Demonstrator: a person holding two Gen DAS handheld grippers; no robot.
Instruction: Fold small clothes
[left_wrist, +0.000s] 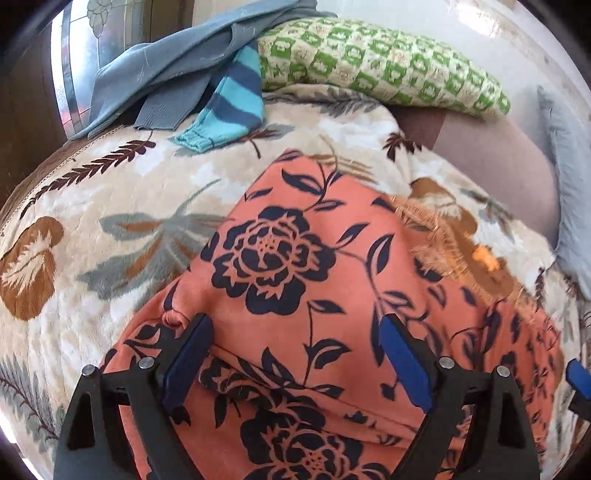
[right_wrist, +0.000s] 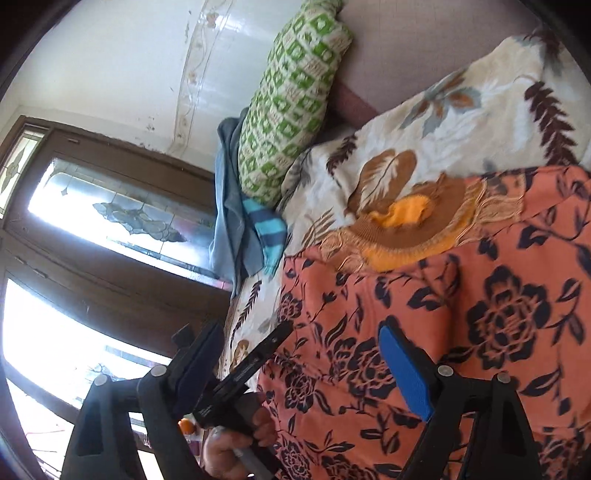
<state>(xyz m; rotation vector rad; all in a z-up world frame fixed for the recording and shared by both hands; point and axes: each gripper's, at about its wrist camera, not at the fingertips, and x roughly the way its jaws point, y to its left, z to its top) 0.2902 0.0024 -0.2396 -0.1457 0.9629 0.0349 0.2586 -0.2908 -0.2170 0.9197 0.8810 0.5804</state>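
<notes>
A cream leaf-print blanket (left_wrist: 110, 206) covers the bed, and the coral floral garment (left_wrist: 295, 266) lies on it directly under and ahead of both grippers. The left gripper (left_wrist: 295, 354) hovers over the garment with its jaws wide apart, holding nothing. The right gripper (right_wrist: 299, 362) is likewise spread apart, and beyond it lie a green patterned pillow (right_wrist: 291, 99) and a striped sock (right_wrist: 267, 229).

Bright stained-glass window (right_wrist: 110, 218) — brown frame — beside a white wall (right_wrist: 110, 66).

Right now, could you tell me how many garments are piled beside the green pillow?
3: a blue-grey garment against the window, a grey ribbed piece over it, and a striped turquoise knit nearest the pillow. Others may lie underneath.
</notes>
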